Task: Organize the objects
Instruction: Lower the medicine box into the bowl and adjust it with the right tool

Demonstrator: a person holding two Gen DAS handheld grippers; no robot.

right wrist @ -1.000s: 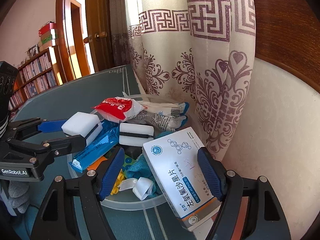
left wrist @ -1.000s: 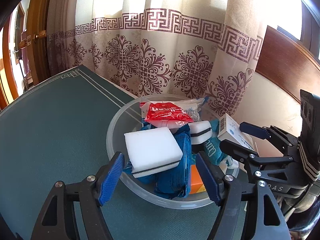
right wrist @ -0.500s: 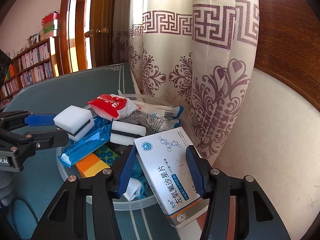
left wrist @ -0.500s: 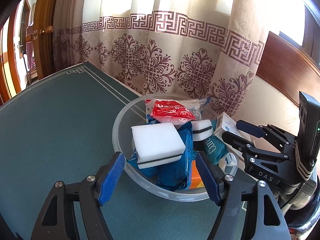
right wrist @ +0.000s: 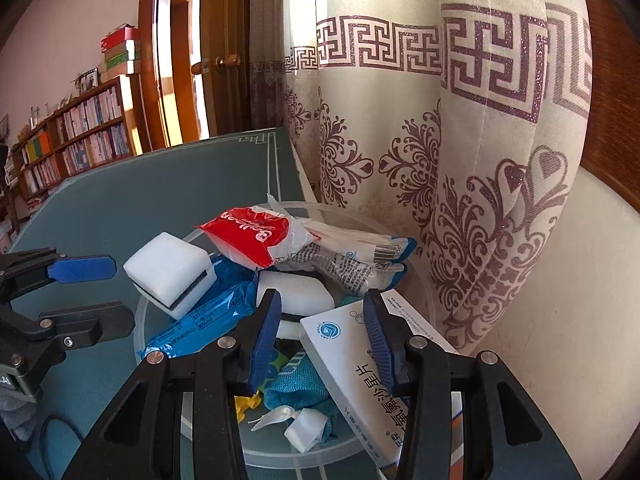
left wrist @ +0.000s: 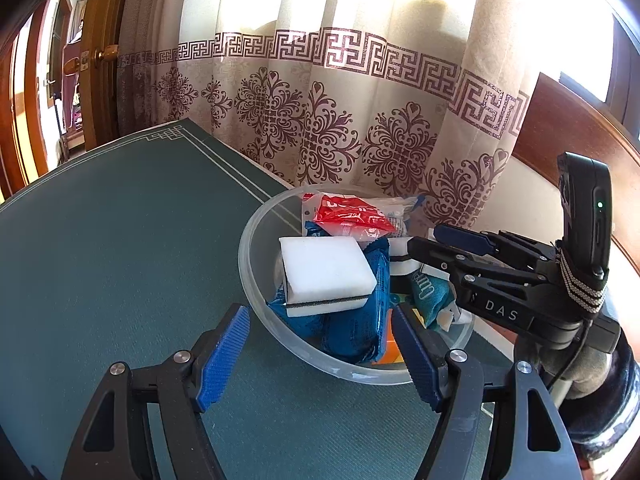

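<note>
A clear plastic bowl [left wrist: 256,292] on the green table holds a white sponge [left wrist: 326,276], a red and white packet [left wrist: 348,216], a blue packet [left wrist: 360,320], a teal cloth [right wrist: 296,384] and a white medicine box [right wrist: 348,364]. My left gripper [left wrist: 320,354] stands open just short of the bowl's near rim, nothing between its pads. My right gripper [right wrist: 322,336] hangs over the bowl's right side, jaws closing. The box's upper left corner lies between them, with the right finger over the box's face and a gap at the left pad.
A patterned curtain [left wrist: 340,120] hangs right behind the bowl, and a cream wall with wood trim [right wrist: 560,320] stands to its right. The green table top [left wrist: 120,240] stretches left. A door [right wrist: 224,60] and bookshelves [right wrist: 72,140] stand far off.
The right jaws have narrowed from wide open around the white box to a small gap at its corner. The left gripper keeps the same opening, and the bowl sits slightly further right in its view.
</note>
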